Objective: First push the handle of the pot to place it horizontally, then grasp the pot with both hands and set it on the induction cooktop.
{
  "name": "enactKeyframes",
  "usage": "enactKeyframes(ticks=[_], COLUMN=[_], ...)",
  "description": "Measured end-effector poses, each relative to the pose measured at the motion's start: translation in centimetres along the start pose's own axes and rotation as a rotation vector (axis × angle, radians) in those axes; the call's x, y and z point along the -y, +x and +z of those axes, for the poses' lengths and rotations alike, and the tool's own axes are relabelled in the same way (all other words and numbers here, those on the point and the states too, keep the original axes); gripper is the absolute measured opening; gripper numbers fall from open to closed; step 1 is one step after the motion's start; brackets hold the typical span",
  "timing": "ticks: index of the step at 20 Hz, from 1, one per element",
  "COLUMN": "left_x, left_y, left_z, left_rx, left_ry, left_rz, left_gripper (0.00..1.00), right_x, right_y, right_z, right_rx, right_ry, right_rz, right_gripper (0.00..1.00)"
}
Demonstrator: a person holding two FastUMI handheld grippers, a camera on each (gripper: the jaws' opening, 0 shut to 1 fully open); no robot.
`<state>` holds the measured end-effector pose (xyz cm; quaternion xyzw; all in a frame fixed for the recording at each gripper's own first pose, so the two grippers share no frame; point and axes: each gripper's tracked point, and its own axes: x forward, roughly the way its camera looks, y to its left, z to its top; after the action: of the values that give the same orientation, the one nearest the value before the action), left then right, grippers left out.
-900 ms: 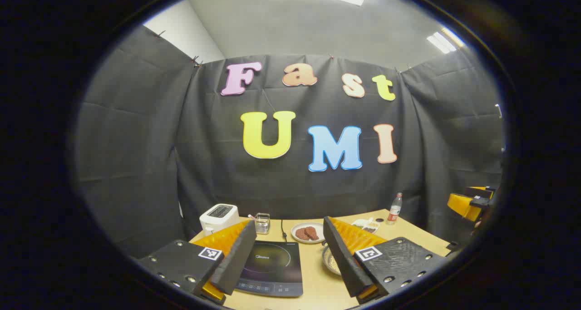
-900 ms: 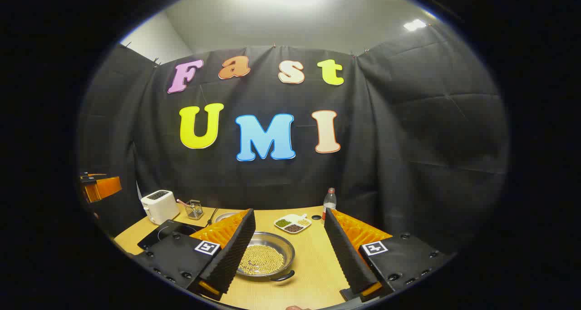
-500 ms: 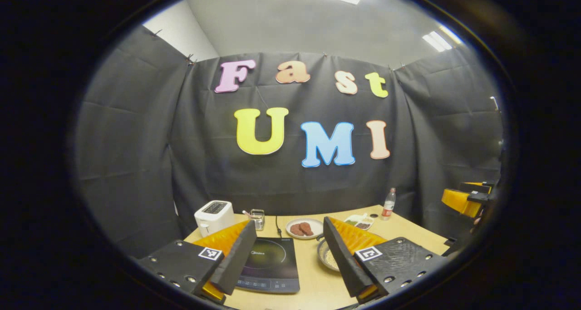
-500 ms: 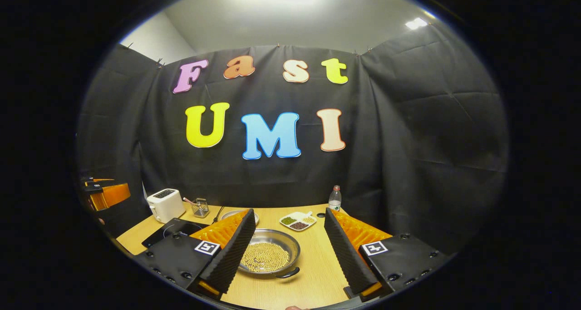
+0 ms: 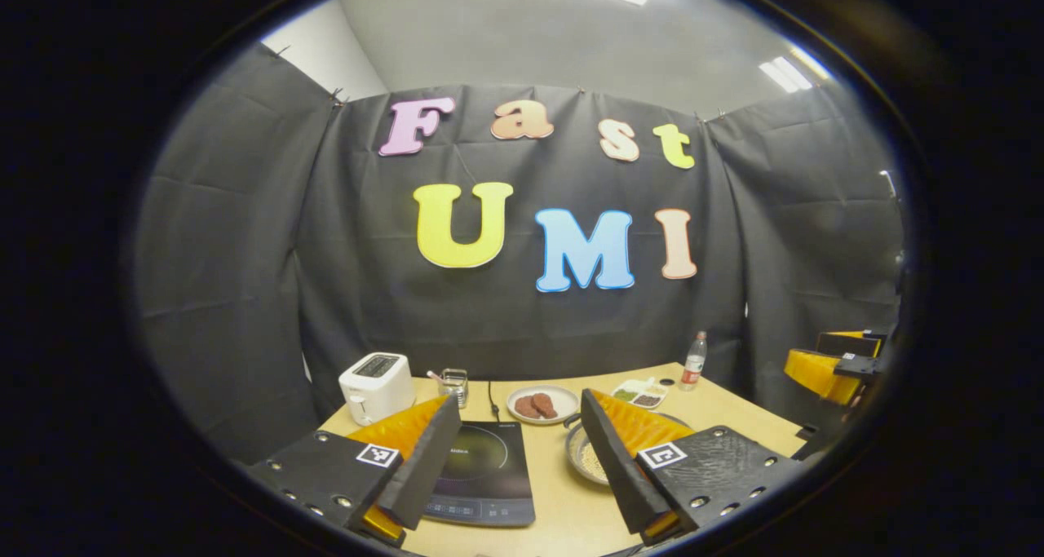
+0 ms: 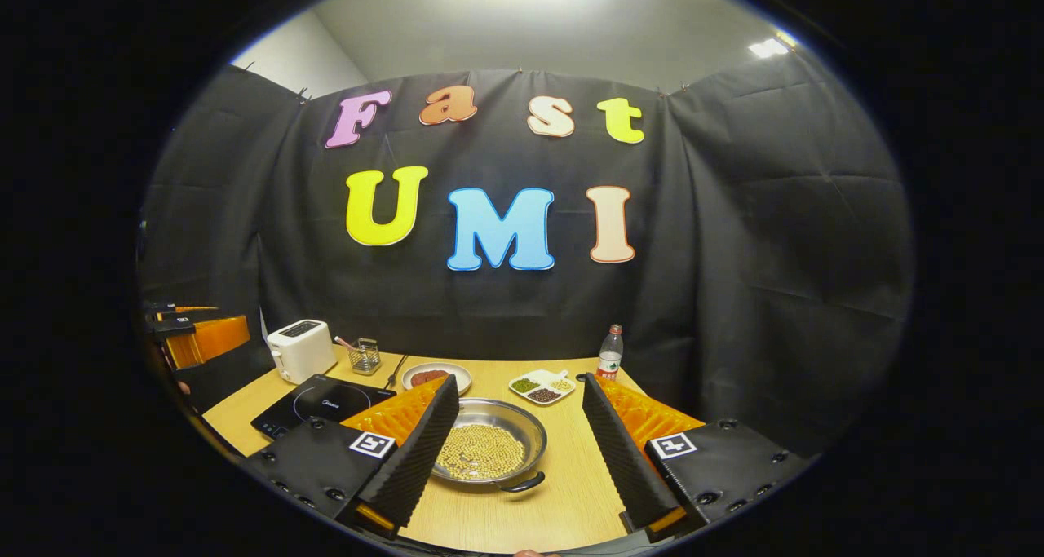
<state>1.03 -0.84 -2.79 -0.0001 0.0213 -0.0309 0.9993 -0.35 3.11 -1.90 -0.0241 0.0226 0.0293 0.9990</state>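
A: Where does the pot sit?

B: The shallow round steel pot (image 6: 488, 449), filled with small pale yellow beans, rests on the light wooden table (image 6: 563, 500), right of the flat black induction cooktop (image 6: 322, 404) and apart from it. In the right gripper view one dark looped handle (image 6: 522, 483) juts from the near rim, turned toward the camera.

A: Right gripper?

B: The right gripper (image 6: 522, 459) hangs above the table, fingers spread wide, holding nothing. The pot lies between them and beyond the tips, untouched.

A: And the left gripper?

B: The left gripper (image 5: 522, 459) is also spread wide and empty, above the table's near edge. Between its fingers lie the cooktop (image 5: 483, 474) on the left and part of the pot (image 5: 584, 457) on the right, half hidden behind the right finger.

A: Anything else on the table?

B: Along the back: a white two-slot toaster (image 6: 302, 351), a small wire-mesh holder (image 6: 365, 355), a white plate with brown pieces of food (image 6: 436, 376), a white divided dish of green, dark and pale grains (image 6: 541, 386), and a clear plastic bottle with a red cap (image 6: 608, 353). A black cord (image 5: 491, 398) runs off the back of the cooktop.
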Motion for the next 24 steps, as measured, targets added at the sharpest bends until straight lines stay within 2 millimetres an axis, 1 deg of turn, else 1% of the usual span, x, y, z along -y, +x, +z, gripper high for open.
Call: enactKeyframes(ticks=[1,2,5,8,9,11,12,15,16,17,18,19,20,21,22,23,24], left_x=[-0.2,-0.5,-1.5,-3.0,-3.5,-4.4,-4.7,-4.7,-4.8,-5.0,-5.1,-5.1,-5.2,-5.2,-5.4,-5.4,-5.5], left_y=[0.1,0.2,0.5,0.5,0.4,0.3,0.1,0.2,0.1,0.2,0.1,0.1,-0.1,-0.1,-0.2,-0.2,-0.2], left_z=[-0.1,-0.4,-1.5,-3.1,-3.5,-3.9,-4.3,-4.7,-4.7,-4.4,-4.5,-4.5,-4.4,-4.4,-4.5,-4.5,-4.6], left_rx=[-0.001,-0.003,-0.017,-0.037,-0.044,-0.046,-0.051,-0.064,-0.062,-0.058,-0.059,-0.061,-0.062,-0.065,-0.071,-0.078,-0.085], left_ry=[-0.004,-0.011,-0.04,-0.05,-0.049,-0.051,-0.056,-0.08,-0.08,-0.074,-0.065,-0.056,-0.051,-0.048,-0.046,-0.044,-0.04], left_rz=[0.002,0.004,0.008,0.022,0.029,0.039,0.045,0.052,0.052,0.053,0.056,0.062,0.068,0.074,0.083,0.091,0.098], left_gripper=[0.9,0.88,0.88,0.88,0.9,0.9,0.9,0.91,0.91,0.91,0.9,0.9,0.9,0.9,0.9,0.9,0.9], right_x=[-0.2,-0.4,-0.8,-2.2,-2.7,-3.5,-4.0,-5.4,-5.8,-6.2,-6.8,-7.2,-7.7,-8.0,-8.5,-9.3,-9.1], right_y=[0.1,0.3,0.8,1.5,1.7,2.4,2.8,3.8,4.1,4.4,4.6,4.7,4.7,5.1,5.2,5.3,6.0], right_z=[-0.1,-0.3,-1.0,-1.6,-1.6,-1.5,-1.5,-1.9,-1.9,-2.1,-2.7,-3.3,-4.0,-4.9,-5.7,-6.7,-7.9], right_rx=[-0.005,-0.013,-0.051,-0.094,-0.107,-0.124,-0.138,-0.179,-0.189,-0.201,-0.223,-0.245,-0.27,-0.297,-0.329,-0.363,-0.395], right_ry=[-0.005,-0.013,-0.038,-0.034,-0.039,-0.049,-0.053,-0.062,-0.064,-0.07,-0.078,-0.087,-0.085,-0.079,-0.072,-0.068,-0.069], right_rz=[0.005,0.005,-0.002,0.03,0.042,0.062,0.073,0.1,0.104,0.11,0.129,0.146,0.166,0.182,0.212,0.249,0.24], right_gripper=[0.98,0.98,0.97,0.98,0.98,0.97,0.93,0.85,0.72,0.65,0.51,0.47,0.31,0.24,0.13,0.1,0.09])
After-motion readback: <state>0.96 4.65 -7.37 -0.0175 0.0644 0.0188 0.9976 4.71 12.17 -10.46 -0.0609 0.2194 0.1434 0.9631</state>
